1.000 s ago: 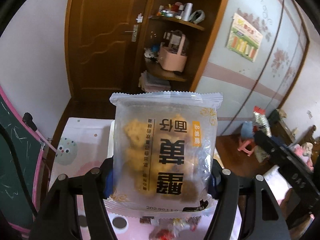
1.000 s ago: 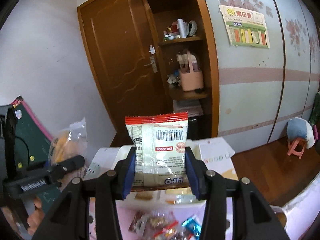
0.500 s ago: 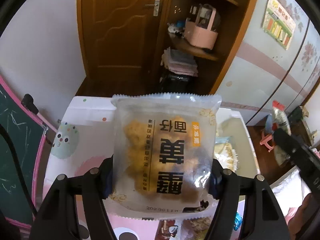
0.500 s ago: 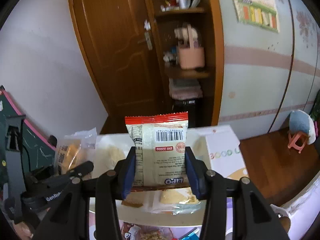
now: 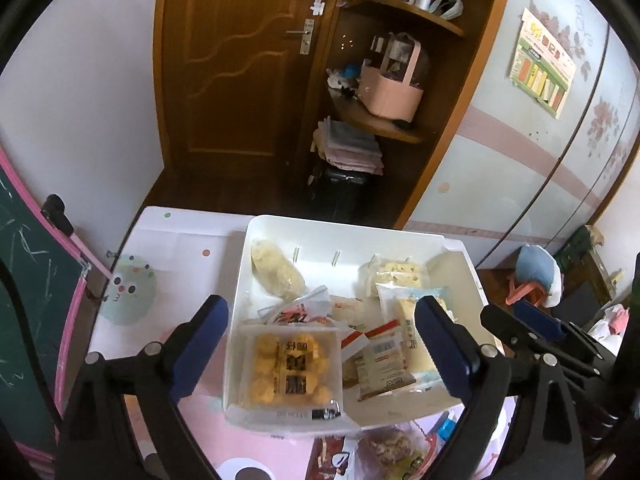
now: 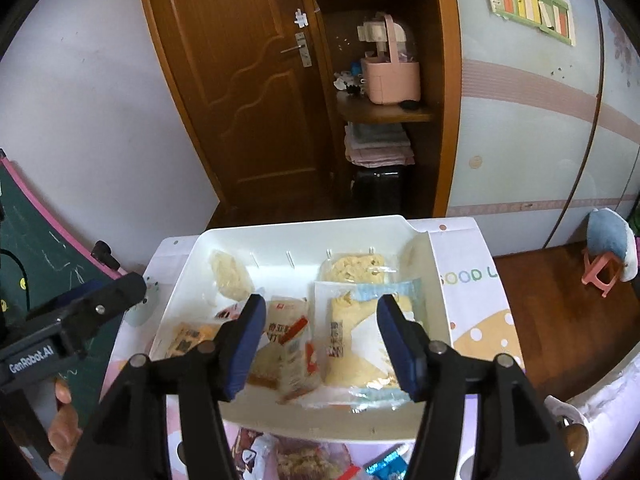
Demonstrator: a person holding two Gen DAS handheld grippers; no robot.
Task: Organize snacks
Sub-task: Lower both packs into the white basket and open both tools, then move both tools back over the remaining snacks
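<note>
A white tray (image 5: 348, 232) on the table holds several snack packets. The clear packet of yellow pastries (image 5: 290, 372) lies at its front left corner. The small red-topped packet with a barcode (image 5: 382, 364) lies beside it, also in the right wrist view (image 6: 296, 354). My left gripper (image 5: 320, 344) is open and empty above the tray's front. My right gripper (image 6: 322, 344) is open and empty above the tray (image 6: 304, 228), over the red-topped packet and a blue-edged cake packet (image 6: 360, 344).
More loose snacks (image 5: 384, 452) lie on the pink table in front of the tray, also in the right wrist view (image 6: 304, 460). A chalkboard (image 5: 28, 264) stands at the left. A wooden door (image 6: 248, 80) and corner shelves stand behind the table.
Both grippers tilted down over the tray and opened. The pastry packet dropped into the tray's front left, and the red-topped packet now lies in the tray beside it.
</note>
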